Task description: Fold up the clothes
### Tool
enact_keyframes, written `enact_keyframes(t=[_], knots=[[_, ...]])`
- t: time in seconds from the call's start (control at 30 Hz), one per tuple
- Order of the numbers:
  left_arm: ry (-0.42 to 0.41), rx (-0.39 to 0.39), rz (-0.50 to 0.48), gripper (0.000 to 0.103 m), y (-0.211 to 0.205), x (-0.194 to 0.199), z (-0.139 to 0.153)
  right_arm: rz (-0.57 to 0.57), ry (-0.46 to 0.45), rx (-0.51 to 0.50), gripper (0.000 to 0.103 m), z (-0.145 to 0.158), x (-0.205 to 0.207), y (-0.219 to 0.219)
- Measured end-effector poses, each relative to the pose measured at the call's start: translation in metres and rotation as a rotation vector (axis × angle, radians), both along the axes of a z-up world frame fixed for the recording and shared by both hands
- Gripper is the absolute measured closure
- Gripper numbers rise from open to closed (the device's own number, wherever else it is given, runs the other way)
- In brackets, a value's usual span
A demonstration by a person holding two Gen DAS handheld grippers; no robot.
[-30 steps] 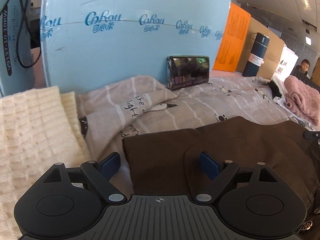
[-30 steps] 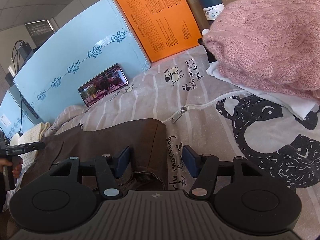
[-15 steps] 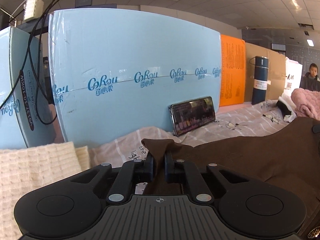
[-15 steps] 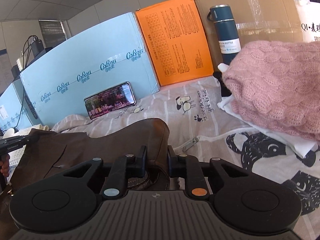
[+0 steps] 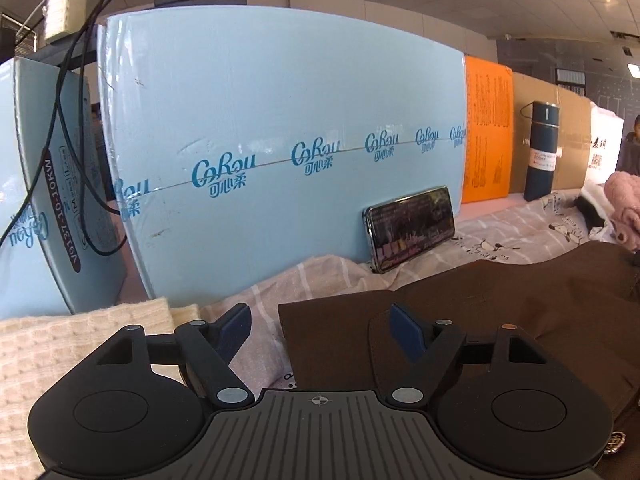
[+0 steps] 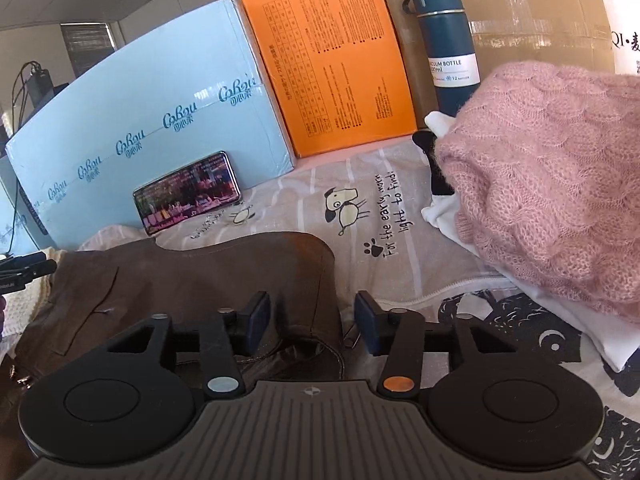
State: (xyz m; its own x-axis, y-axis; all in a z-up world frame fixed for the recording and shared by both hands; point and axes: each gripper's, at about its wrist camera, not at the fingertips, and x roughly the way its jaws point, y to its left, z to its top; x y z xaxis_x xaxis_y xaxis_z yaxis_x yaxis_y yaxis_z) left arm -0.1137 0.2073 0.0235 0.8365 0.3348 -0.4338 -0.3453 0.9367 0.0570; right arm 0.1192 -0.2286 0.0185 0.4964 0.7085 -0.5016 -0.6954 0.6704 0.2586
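While both hand-held grippers gape, brown garment (image 5: 500,304) lies between.

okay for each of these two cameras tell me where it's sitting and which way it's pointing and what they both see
Left wrist: sits on the left gripper, low over the brown garment, facing the light blue box; its open fingers show.
Right wrist: sits on the right gripper, facing the orange box and pink sweater; its open fingers show, straddling the garment's edge.
Shared: brown garment, light blue box, orange box, phone, blue bottle.
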Motion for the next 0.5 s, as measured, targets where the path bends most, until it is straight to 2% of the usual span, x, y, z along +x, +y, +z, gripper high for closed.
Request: enact_keyframes(t=[0.07, 0.23, 0.33, 0.5], knots=[[-0.013, -0.009, 0.01, 0.021, -0.005, -0.019, 0.006, -0.023, -0.065, -0.022, 0.029, 0.008, -0.011, -0.01], [-0.046, -0.084, 0.007, 0.017, -0.022, -0.073, 0.011, -0.06, -0.112, 0.016, 0.026, 0.032, -0.04, -0.04], [-0.047, -0.138, -0.024, 0.017, -0.031, -0.102, 0.006, -0.008, -0.125, 0.06, 0.023, 0.046, -0.071, -0.048], [0.02, -0.156, -0.084, 0.017, -0.043, -0.128, -0.015, 0.159, -0.047, 0.103, 0.021, 0.053, -0.115, -0.028]])
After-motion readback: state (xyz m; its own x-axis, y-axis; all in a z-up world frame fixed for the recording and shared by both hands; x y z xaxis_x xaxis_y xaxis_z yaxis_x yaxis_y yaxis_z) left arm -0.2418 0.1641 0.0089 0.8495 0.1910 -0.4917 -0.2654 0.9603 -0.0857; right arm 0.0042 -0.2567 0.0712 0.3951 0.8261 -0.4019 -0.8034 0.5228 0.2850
